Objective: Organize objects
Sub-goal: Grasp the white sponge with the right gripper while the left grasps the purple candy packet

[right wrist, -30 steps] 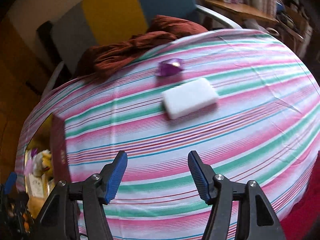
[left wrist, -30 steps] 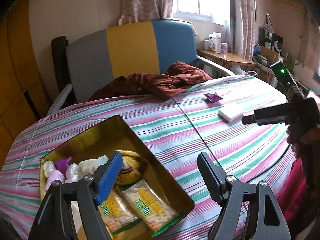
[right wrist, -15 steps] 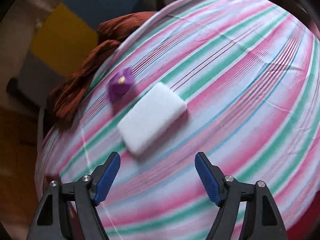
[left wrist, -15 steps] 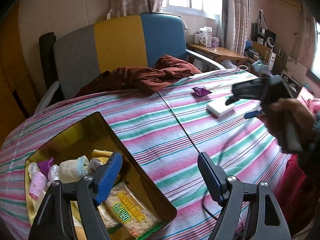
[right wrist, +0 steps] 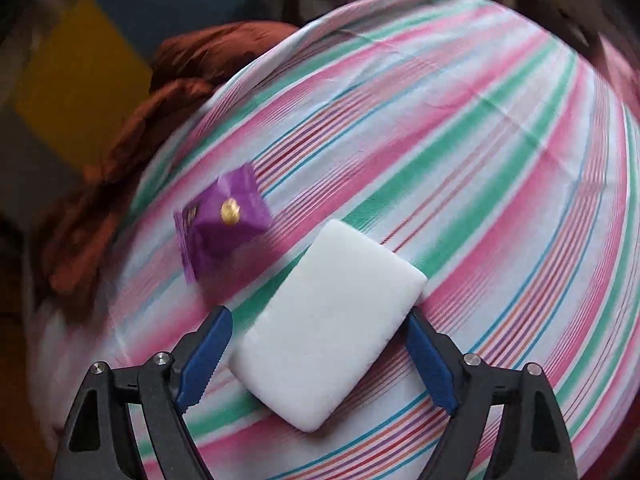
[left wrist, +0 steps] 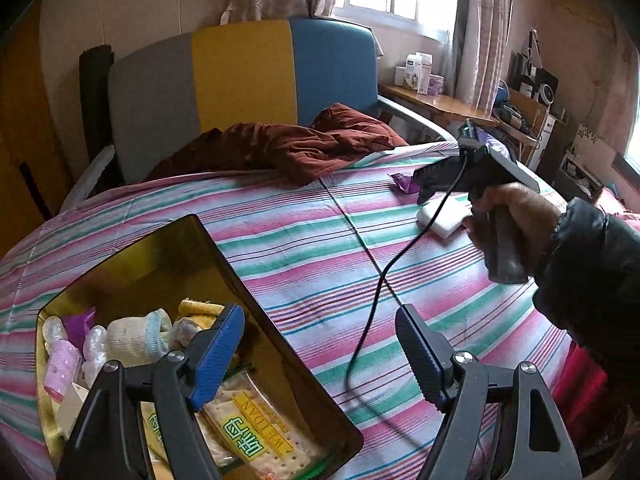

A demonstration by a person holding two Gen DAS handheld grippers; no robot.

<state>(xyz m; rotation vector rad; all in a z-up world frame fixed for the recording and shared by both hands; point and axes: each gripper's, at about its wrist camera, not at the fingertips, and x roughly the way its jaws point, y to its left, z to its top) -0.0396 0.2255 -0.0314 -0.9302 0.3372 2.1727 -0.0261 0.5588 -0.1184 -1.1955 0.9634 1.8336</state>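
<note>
Right gripper (right wrist: pixel 316 354) points steeply down at the striped tablecloth (right wrist: pixel 460 152), jaws wide and just been opening. A white sponge block (right wrist: pixel 330 354) lies flat on the cloth between the blue pads, its long axis skewed to the jaw line. One corner sits close by the right pad; whether it touches I cannot tell. The left pad stands clear of the block. Not gripped.

Just beyond the block, to the far left, lies a purple candy wrapper (right wrist: pixel 224 222) with a gold dot, crumpled, near the block but apart from it. A rust-brown cloth (right wrist: pixel 132 132) is bunched at the far left edge of the table.

From the left wrist view: left gripper (left wrist: pixel 318 354) hovers with jaws moderately wide, nothing between them. Its left finger hangs over an open gold tin box (left wrist: pixel 168 256) at the near left of the table. Inside are packs of crackers (left wrist: pixel 256 436), a small cream sock (left wrist: pixel 138 336), small clear and pink items, and a scrap of purple foil. A black cable (left wrist: pixel 376 296) trails from the right gripper across the cloth. The person's right hand (left wrist: pixel 508 220), dark sleeve at the wrist, holds that gripper's handle above the sponge. A grey, yellow and blue chair (left wrist: pixel 240 76) stands behind the table, with a window beyond it.
</note>
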